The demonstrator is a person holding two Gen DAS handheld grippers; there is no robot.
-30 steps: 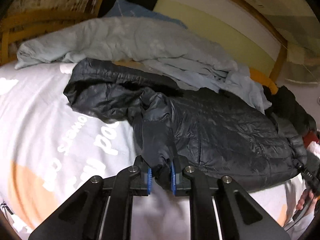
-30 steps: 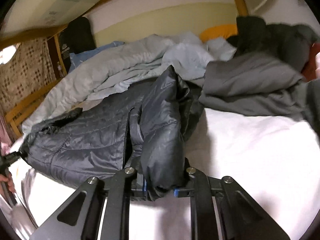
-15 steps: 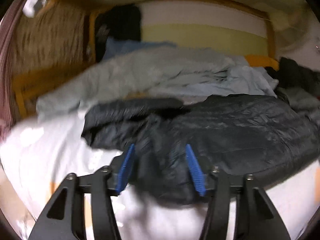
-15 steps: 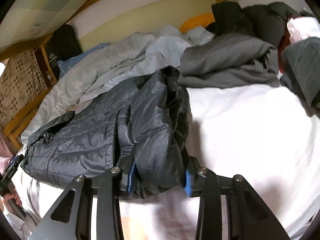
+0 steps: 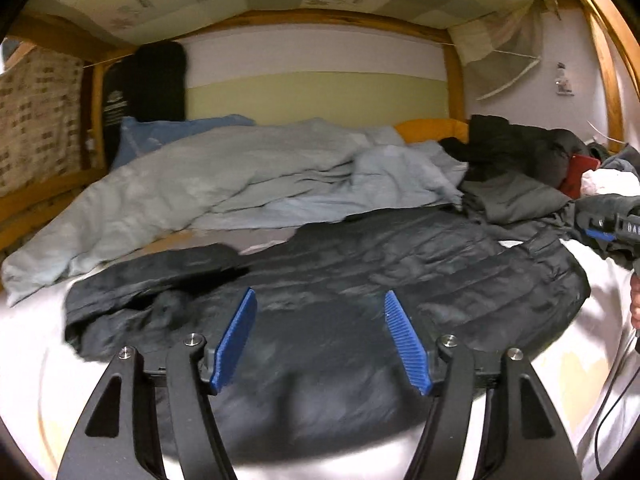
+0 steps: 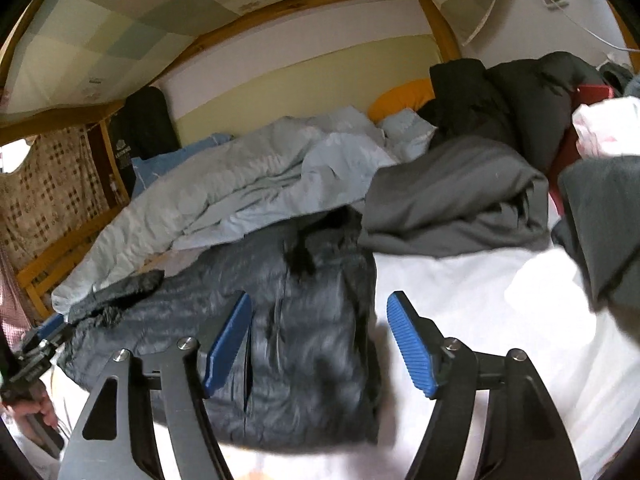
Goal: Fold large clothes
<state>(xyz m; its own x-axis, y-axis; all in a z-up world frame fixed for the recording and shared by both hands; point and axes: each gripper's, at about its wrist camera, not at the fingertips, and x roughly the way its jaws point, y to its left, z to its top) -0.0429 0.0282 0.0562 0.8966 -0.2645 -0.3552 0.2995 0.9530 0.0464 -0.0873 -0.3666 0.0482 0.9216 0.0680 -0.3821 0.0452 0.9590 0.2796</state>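
A black quilted puffer jacket point(image 5: 400, 280) lies flattened on the white bed sheet point(image 5: 32, 340). My left gripper point(image 5: 320, 300) hovers just above its near hem. The jaws are opening and the blue pads point(image 5: 236, 336) stand wide apart, pressing on nothing. In the right wrist view the same jacket point(image 6: 304, 340) lies folded, with its right edge under my right gripper point(image 6: 320, 300). These jaws are opening too, and the fabric below them is free. Each gripper shows at the edge of the other view: the right gripper point(image 5: 612, 228) and the left gripper point(image 6: 40, 344), held by a hand.
A rumpled light blue duvet point(image 5: 240, 176) lies behind the jacket. A grey garment point(image 6: 452, 204) and black clothes point(image 6: 500, 100) are heaped at the back right, beside an orange pillow point(image 6: 400, 100). The wooden bed frame point(image 5: 40, 196) runs along the left side and back.
Both grippers were shut on folds of the jacket; they have opened, let the fabric drop and pulled back upward. The jacket now lies flatter on the sheet.
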